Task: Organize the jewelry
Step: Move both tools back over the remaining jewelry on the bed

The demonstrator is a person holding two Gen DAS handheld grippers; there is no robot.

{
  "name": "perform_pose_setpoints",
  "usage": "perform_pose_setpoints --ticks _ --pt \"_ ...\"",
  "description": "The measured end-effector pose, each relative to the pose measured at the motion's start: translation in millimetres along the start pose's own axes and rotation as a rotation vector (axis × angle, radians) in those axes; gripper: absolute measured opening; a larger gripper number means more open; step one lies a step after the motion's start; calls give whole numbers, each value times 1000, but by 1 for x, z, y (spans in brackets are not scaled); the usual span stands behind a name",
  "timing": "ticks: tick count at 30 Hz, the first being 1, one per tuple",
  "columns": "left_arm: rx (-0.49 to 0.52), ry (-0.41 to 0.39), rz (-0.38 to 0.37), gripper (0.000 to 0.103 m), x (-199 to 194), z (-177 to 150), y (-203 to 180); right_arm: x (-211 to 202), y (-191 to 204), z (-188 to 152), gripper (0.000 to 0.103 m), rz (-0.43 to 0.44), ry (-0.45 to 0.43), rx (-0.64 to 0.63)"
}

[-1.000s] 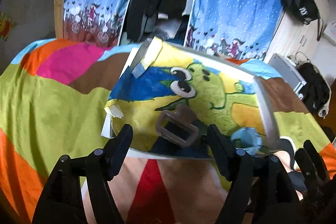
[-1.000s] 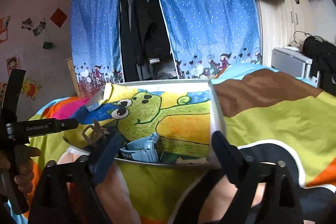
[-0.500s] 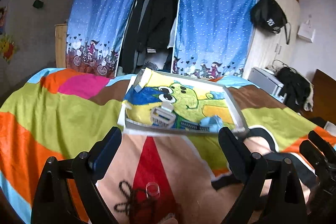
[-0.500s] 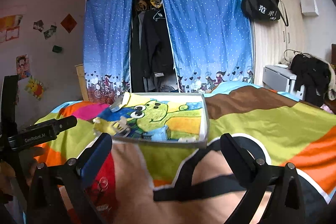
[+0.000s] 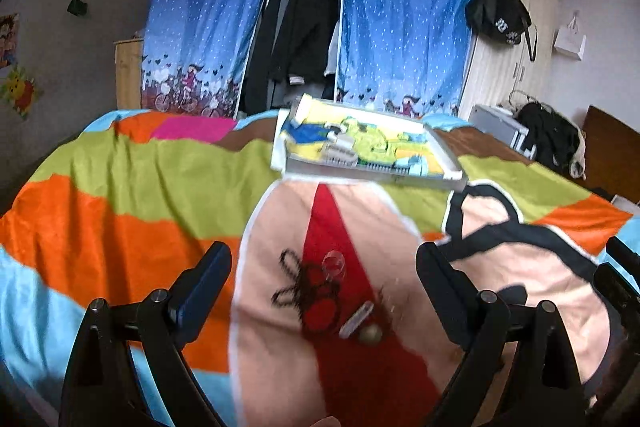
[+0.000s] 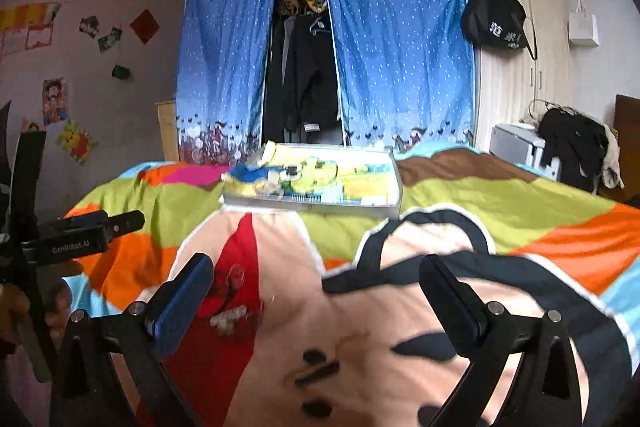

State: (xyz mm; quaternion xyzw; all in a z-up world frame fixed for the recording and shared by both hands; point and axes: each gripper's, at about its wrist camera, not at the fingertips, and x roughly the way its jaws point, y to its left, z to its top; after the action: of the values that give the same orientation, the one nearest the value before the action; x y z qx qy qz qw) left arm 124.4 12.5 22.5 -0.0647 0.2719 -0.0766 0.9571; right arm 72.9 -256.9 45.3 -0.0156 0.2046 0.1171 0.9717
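A white tray [image 5: 372,178] lined with a cartoon print lies far up the bed, holding a grey buckle piece [image 5: 340,153] and a light blue band [image 5: 416,163]. On the blanket nearer me lie loose pieces: a black cord necklace [image 5: 294,283], a clear ring [image 5: 334,263], a silver clip [image 5: 356,319] and a round bead [image 5: 370,335]. My left gripper [image 5: 324,279] hangs open above them, holding nothing. My right gripper [image 6: 316,279] is open and holds nothing, with the tray [image 6: 312,205] well ahead, a pale beaded piece [image 6: 228,319] at lower left and dark blurred pieces [image 6: 316,371] below.
The bed carries a bright patchwork blanket [image 5: 120,195]. Blue curtains [image 6: 400,51] and hanging dark clothes stand behind it. A wardrobe with a black bag [image 6: 494,15] is on the right, with a white box and dark clothes [image 6: 572,143] beside it. A hand [image 6: 16,311] holds the left gripper.
Both grippers have pulled back from the tray, which now looks small and distant. The loose jewelry on the blanket has come into view under them. Both stay open.
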Motion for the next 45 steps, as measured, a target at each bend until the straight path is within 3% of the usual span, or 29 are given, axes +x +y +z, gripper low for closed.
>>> perform_pose_setpoints --ticks 6,13,16,29,42,45 --pt "10 80 -8 90 -9 -37 5 0 6 -34 103 -9 113 18" --pt "71 288 -27 90 15 -70 -7 10 1 -64 103 -35 242 40" --pt "88 331 -27 90 23 -76 -10 17 -1 -77 103 -39 285 47" --pt "89 404 -74 90 64 -80 -8 48 -14 -107 103 -52 408 57" --pt "141 386 -221 89 95 -77 -26 70 -22 -103 103 -28 407 53" --pt "124 385 -239 82 100 -76 -22 75 -23 -102 103 -23 402 51"
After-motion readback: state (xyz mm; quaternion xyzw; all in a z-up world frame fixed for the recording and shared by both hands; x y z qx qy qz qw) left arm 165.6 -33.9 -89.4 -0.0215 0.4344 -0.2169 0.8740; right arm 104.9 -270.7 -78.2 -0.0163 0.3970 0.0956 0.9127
